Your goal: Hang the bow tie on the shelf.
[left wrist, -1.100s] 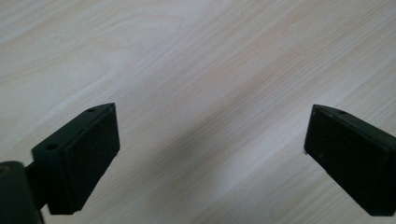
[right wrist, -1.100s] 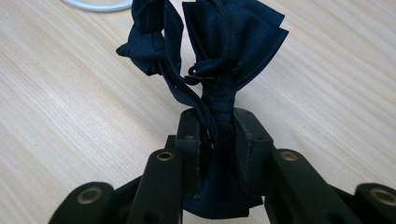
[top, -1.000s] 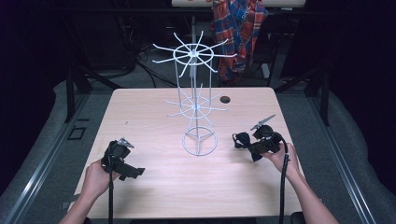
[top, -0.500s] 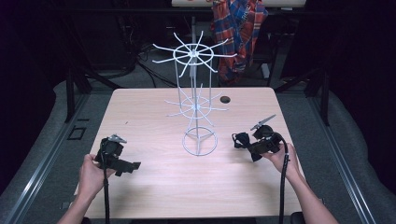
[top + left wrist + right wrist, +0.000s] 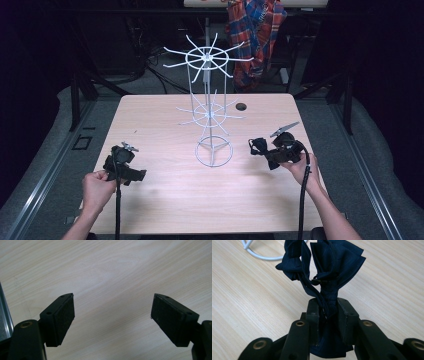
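Note:
A person's right hand holds my right gripper (image 5: 328, 307) low over the right side of the wooden table (image 5: 165, 205). It is shut on a bunched dark navy cloth (image 5: 329, 262), which sticks out beyond the jaws toward the white wire rack (image 5: 210, 115). In the high view the cloth (image 5: 259, 146) hangs just left of that gripper (image 5: 269, 154). On the left side of the table the left gripper (image 5: 139, 175) is held low. In the left gripper view its pads (image 5: 62, 317) stand wide apart around the left gripper (image 5: 113, 305), which has just been closing over bare wood with nothing between the jaws.
The rack's base ring (image 5: 259, 255) rests at the table's middle, with spoked tiers above it. A small dark hole (image 5: 241, 106) marks the far side of the tabletop. A plaid shirt (image 5: 257, 30) hangs behind the table. Cables trail from both grippers toward the front edge.
The left gripper has shifted slightly in its hand near the left edge. The right gripper and the cloth have stayed where they were.

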### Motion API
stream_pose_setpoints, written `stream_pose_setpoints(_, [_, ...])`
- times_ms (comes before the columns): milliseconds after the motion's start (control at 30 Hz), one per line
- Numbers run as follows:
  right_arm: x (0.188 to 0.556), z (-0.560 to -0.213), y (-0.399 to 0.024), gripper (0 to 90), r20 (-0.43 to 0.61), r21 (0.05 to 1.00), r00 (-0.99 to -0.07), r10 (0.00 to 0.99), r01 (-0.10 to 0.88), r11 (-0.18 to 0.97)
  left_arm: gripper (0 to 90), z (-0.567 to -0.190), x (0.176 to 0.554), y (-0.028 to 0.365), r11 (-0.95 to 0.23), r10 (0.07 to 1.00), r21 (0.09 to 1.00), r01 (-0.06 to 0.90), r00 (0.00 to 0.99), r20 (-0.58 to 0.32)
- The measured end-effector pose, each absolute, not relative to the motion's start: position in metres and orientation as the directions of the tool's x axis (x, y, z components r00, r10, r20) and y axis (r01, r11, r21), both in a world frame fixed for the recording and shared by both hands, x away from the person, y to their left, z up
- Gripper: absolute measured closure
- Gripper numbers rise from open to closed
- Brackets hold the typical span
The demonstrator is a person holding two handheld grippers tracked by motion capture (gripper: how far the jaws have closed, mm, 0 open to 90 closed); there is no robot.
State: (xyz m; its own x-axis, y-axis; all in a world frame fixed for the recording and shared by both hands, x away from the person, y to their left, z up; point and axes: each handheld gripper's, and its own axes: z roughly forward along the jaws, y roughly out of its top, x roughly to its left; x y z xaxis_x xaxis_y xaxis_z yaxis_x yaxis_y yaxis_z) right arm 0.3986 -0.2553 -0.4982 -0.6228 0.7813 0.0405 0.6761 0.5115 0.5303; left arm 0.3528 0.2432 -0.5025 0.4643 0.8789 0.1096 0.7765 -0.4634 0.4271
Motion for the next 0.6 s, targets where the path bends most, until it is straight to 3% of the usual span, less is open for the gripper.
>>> stream_pose_setpoints(367, [0.394,-0.485,-0.257,73.5,0.069,0.614,-0.631,0.773,0.638,0.465,18.4,-0.503,0.354,0.244,-0.459,0.881,0.418,0.784,0.462,0.100])
stream_pose_setpoints(600, [0.391,-0.472,-0.257,73.6,0.116,0.672,-0.635,0.764,0.617,0.411,18.3,-0.508,0.357,0.244,-0.475,0.874,0.367,0.800,0.476,0.093])
